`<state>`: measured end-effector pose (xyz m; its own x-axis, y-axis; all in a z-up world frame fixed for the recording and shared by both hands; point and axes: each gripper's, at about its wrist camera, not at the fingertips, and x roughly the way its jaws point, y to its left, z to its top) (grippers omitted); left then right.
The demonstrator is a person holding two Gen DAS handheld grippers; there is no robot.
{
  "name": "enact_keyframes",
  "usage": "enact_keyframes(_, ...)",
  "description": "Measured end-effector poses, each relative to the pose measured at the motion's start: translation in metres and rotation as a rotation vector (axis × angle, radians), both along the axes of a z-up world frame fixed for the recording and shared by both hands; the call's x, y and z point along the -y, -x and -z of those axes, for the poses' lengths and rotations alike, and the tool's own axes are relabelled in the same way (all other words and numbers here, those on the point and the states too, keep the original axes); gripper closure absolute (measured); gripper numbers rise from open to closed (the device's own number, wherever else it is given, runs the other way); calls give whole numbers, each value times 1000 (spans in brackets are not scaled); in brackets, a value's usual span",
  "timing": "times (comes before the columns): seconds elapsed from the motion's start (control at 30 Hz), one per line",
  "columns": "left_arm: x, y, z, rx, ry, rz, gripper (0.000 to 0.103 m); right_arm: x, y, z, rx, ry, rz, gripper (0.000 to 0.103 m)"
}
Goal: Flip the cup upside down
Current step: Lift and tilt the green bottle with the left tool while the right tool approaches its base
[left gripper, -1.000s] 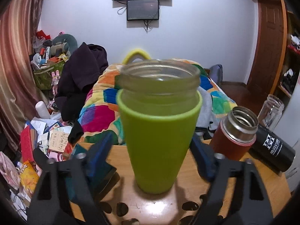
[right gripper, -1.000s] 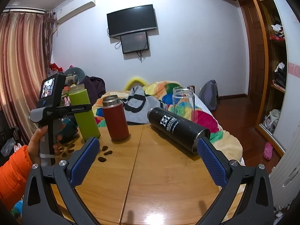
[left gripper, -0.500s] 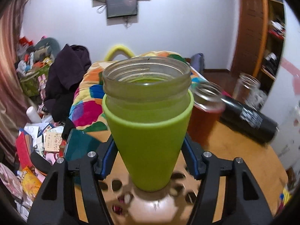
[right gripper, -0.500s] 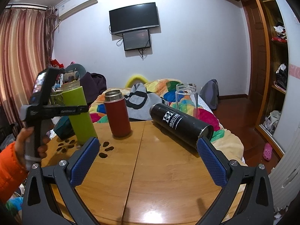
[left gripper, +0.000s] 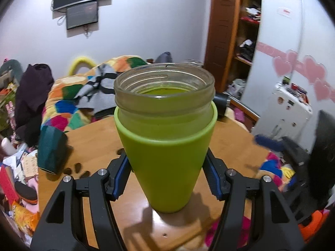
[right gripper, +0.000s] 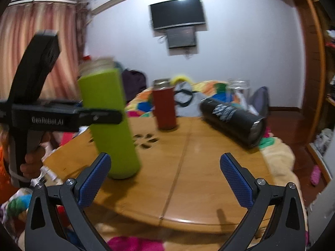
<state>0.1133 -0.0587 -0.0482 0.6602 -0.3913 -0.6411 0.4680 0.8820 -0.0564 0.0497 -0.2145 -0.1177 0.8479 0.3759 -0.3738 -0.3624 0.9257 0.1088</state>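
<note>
Cup (left gripper: 165,146), green sleeve over glass, mouth up, sits clamped between the blue pads of the left gripper (left gripper: 166,179) at about mid-height, long axis near vertical with a slight lean, base seemingly just above the wooden table (right gripper: 188,167). Right gripper (right gripper: 165,179) is spread wide and holds nothing, with the cup to its left and ahead. Inversion looks like a wrist roll about the pinch line, and the left hand already has it.

Your room lighting is dim and even; fisheye bending darkens all corners, the right wrist view shows motion blur, and glare marks the table (right gripper: 188,188) near its front edge.
</note>
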Motion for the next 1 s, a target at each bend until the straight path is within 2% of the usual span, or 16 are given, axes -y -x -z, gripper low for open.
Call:
enact_keyframes(0.13, -2, 0, -2, -21, 43, 23, 40, -19, -3, 11, -7, 16, -97, 0)
enact_keyframes(0.3, -12, -4, 0, -67, 130, 31, 40, -45, -23, 24, -33, 55, -165, 0)
enact_keyframes(0.47, -18, -4, -1, -77, 166, 41, 40, -63, -39, 30, -62, 90, -206, 20)
enact_keyframes(0.53, -19, -3, -1, -79, 173, 44, 40, -68, -41, 32, -69, 97, -217, 35)
enact_keyframes(0.57, -20, -3, -1, -81, 179, 46, 40, -69, -42, 32, -75, 99, -223, 38)
enact_keyframes(0.67, -24, -5, 0, -91, 199, 45, 40, -69, -40, 33, -79, 103, -222, 38)
enact_keyframes(0.87, -35, -14, 2, -154, 288, 43, 40, -69, -31, 27, -86, 123, -207, 38)
enact_keyframes(1.0, -42, -17, 4, -145, 287, -8, 33, -66, -24, 22, -91, 131, -216, 39)
